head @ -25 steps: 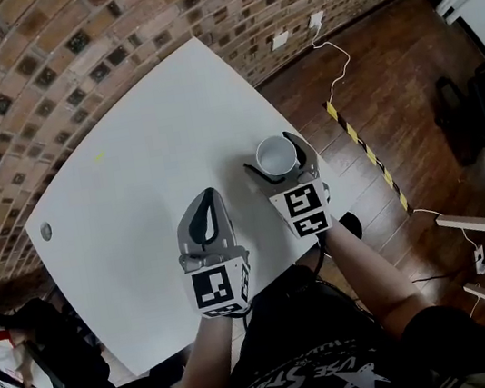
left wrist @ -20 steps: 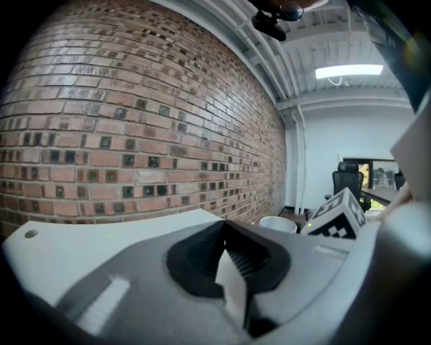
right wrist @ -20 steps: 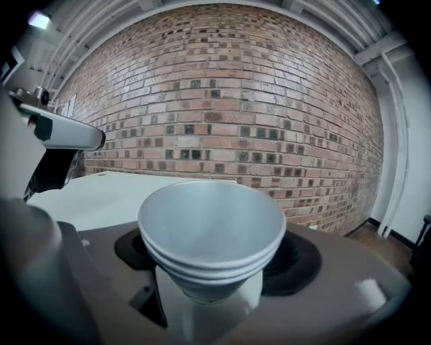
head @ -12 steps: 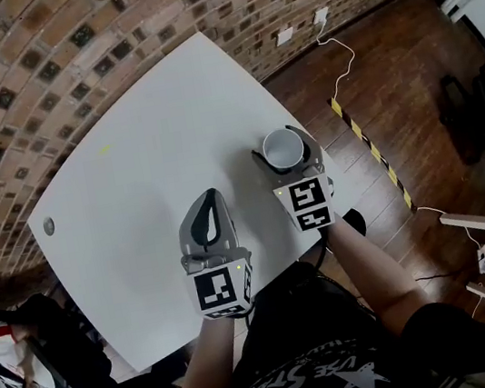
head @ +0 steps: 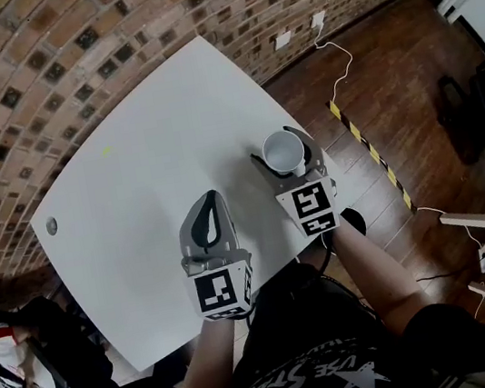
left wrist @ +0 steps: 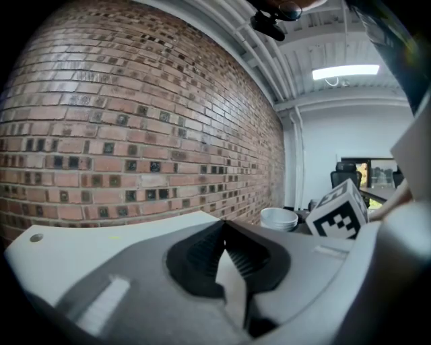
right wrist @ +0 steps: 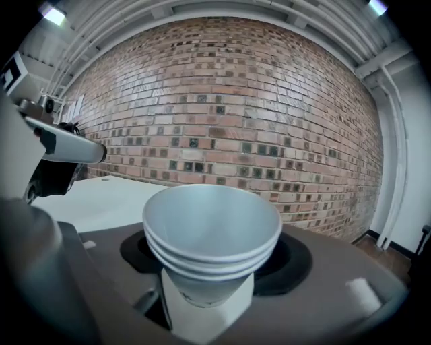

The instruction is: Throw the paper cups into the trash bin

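Cups (right wrist: 212, 232), 3 nested, sit gripped in our right hand-held gripper (head: 284, 156), whose jaws have just been closing, over the counter (head: 145, 159). Our left hand-held gripper (head: 208, 205), beside it, is closed and empty.

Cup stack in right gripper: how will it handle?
Cups: thin paper, probably light and easily crushed. Three nested rims show; inner ones may slip out if tipped. Jaws just closed on the tapered wall, which might slide down.

The right gripper (head: 273, 145), just right of the frame's middle, has just been drawing its fingers (head: 263, 170) in on the paper cups (head: 283, 151). A second ago they stood wider; now they press the stack's sides.
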### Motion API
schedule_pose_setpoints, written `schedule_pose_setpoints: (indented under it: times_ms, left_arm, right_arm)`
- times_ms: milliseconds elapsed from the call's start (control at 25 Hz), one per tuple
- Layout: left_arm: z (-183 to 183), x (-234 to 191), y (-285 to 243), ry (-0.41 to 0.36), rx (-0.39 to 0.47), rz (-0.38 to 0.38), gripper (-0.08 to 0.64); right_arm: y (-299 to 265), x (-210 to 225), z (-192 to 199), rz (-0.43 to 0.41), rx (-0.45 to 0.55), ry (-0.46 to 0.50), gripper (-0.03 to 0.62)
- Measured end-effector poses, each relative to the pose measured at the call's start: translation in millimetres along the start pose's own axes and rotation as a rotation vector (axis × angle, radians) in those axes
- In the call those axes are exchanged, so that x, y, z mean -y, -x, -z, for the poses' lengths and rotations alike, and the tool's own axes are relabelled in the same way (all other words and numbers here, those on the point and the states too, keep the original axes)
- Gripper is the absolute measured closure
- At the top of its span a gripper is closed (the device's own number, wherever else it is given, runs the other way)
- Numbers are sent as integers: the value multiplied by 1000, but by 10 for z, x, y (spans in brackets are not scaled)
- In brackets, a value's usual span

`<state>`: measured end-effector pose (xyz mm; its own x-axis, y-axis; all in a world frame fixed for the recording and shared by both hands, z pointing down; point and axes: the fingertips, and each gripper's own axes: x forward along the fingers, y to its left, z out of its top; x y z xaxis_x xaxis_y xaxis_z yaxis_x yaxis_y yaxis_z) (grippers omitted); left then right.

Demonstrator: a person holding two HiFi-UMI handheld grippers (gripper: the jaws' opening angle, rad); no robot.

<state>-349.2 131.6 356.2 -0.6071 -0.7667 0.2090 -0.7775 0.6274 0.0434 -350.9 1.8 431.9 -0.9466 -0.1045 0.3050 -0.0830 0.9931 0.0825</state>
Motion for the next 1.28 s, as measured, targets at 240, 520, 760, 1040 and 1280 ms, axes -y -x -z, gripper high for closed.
schedule_pose_setpoints:
  times_ms: [240,520,760,1040,1280]
  left_arm:
    - [-216,16,135,-3,39,10,555]
    - [-490,110,369,-10,57,36,555]
    - [-745,334,583,-32,104,106,555]
    - [-801,671,511,-46,117,235,555]
    - [-768,1223,371,-69,123,420,555]
  right_arm:
    - [246,-95,-357,-20,39,11,245]
    - [601,-209,-821,-64,90,17,245]
    - [958,-269,-1083,-85,134,12,245]
    - [1224,-98,-1063,10,144,-9,245]
    - [1722,319,-838,186,123,-51,245]
